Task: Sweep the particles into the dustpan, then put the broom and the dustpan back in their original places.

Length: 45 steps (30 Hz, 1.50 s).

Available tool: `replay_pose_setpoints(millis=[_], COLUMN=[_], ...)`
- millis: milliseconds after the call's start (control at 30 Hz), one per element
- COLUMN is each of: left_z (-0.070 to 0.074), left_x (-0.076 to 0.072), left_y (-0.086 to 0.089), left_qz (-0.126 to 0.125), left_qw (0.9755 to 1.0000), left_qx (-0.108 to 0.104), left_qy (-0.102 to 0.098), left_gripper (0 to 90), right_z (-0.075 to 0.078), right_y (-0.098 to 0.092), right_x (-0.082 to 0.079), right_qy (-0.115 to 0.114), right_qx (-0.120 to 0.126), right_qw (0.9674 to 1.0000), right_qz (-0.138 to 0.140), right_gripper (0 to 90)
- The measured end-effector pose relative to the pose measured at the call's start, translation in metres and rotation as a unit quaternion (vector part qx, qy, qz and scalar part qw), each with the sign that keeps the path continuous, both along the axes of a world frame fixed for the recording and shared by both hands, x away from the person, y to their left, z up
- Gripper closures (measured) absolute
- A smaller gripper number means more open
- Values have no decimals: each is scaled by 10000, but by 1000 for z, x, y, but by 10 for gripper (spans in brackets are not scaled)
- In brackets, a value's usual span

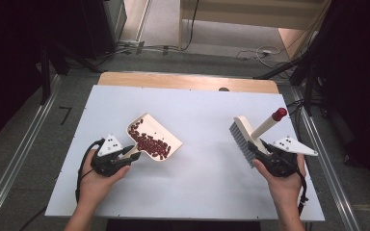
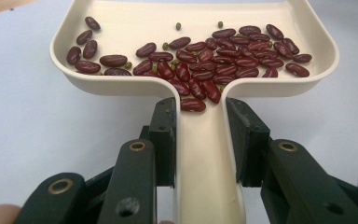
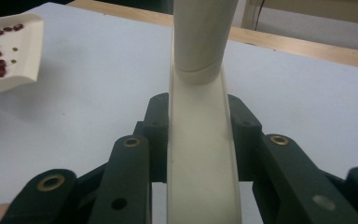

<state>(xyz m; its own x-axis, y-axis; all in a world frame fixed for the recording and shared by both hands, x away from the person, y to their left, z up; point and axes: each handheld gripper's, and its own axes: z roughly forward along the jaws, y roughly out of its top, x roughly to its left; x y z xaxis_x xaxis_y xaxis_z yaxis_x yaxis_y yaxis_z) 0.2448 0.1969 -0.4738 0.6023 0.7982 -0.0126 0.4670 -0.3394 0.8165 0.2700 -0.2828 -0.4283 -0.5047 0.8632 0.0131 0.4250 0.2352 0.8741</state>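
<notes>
Cream dustpan (image 1: 155, 136), handle toward left tool (image 1: 134, 157), mouth away.

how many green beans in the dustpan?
5 visible: two on bare dustpan floor, three among red beans; more may be hidden.

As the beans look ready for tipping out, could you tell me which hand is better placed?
Left, probably: the left gripper already clamps the handle of the dustpan holding the red beans; the right gripper holds the brush.
</notes>
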Motion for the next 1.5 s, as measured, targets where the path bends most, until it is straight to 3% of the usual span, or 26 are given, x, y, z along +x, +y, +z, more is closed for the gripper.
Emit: replay_pose_setpoints(millis=[500,767,1300,1500], left_z=[-2,-9,-33,-38], left_x=[-1,-4,-5,-5], left_y=[27,34,48,44], left_qz=[435,679,1241,1338], left_qw=[9990,9975,9921,9908], left_qx=[-92,-154,-181,-145], left_qy=[-78,-88,68,119], left_gripper=[659,659,658,658], right_z=[-7,-10,-22,-25], right_y=[-22,-24,-1,15], right_x=[6,6,5,2], right_qy=[53,88,265,373], right_qx=[70,97,111,165], right_qw=[9997,9997,9994,9980], right_qz=[-213,-222,207,488], right_gripper=[650,650,650,650])
